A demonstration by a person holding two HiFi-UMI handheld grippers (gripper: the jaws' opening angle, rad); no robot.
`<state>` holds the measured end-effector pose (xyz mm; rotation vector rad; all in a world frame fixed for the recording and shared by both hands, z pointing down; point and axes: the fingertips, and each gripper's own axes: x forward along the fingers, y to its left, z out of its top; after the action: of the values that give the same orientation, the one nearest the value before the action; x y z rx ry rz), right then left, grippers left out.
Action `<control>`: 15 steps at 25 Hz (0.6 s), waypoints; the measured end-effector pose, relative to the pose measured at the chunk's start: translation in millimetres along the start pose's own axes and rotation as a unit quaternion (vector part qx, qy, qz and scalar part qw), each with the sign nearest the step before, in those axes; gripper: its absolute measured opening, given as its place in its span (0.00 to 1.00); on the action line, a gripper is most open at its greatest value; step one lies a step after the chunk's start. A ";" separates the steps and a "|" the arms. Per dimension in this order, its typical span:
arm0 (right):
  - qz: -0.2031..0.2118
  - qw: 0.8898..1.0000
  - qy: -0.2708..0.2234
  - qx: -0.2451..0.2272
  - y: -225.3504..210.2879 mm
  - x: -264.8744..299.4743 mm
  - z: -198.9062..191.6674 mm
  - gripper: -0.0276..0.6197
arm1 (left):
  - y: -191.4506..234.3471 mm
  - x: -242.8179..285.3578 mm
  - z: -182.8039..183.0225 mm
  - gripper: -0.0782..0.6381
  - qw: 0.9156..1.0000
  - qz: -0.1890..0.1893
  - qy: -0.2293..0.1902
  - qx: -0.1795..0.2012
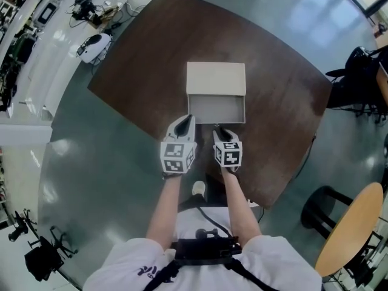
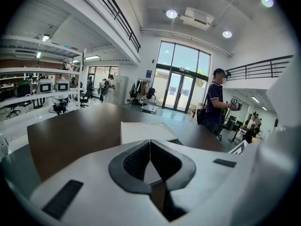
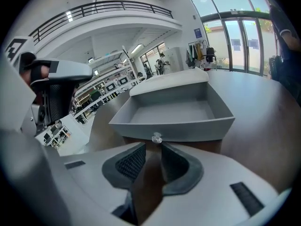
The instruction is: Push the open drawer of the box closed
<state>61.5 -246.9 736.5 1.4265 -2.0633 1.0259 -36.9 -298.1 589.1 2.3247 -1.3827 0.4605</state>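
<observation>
A white box (image 1: 216, 77) sits on the dark brown table (image 1: 133, 71), its empty drawer (image 1: 216, 110) pulled out toward me. In the right gripper view the drawer's front wall (image 3: 188, 128) is close ahead, with a small clear knob (image 3: 156, 138) at its middle. My right gripper (image 1: 219, 130) (image 3: 153, 147) is narrowly open, its tips just short of the knob. My left gripper (image 1: 187, 121) (image 2: 150, 144) is shut on nothing, beside the drawer's near left corner. The box (image 2: 141, 130) lies just beyond its tips.
The table's near edge runs just behind both grippers. A black stool (image 1: 324, 208) and a round wooden table (image 1: 357, 223) stand at the right. A person (image 2: 215, 105) stands beyond the table's far side. Shelving and equipment line the left.
</observation>
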 end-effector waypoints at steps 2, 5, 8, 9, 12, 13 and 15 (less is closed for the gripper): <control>-0.003 1.000 0.000 0.002 1.8 5.1 -0.3 0.17 | 2.7 0.4 -2.6 0.12 1.000 0.000 0.000 0.003; -0.009 1.000 0.003 0.008 0.8 10.4 -4.7 0.17 | 3.7 0.5 -7.6 0.12 1.000 0.001 0.002 0.005; -0.010 1.000 0.009 0.012 -2.8 10.8 -3.1 0.17 | 1.4 1.4 -6.4 0.12 1.000 0.004 0.005 0.002; -0.009 1.000 0.009 0.014 -2.9 11.1 -1.8 0.17 | 1.2 1.3 -5.7 0.12 1.000 0.004 0.005 0.000; -0.010 1.000 0.010 0.017 0.0 15.0 1.9 0.17 | 5.4 -0.1 -4.9 0.12 1.000 0.006 0.008 -0.003; -0.012 1.000 0.011 0.019 0.9 17.0 3.1 0.17 | 8.1 -0.3 -4.4 0.12 1.000 0.007 0.009 -0.004; -0.018 0.999 0.015 0.024 0.4 21.2 3.0 0.17 | 13.4 -0.2 -5.0 0.12 1.000 0.009 0.011 -0.004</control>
<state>53.3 -262.0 749.4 1.4588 -1.9971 1.0830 -49.3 -301.3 595.6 2.2955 -1.3925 0.4829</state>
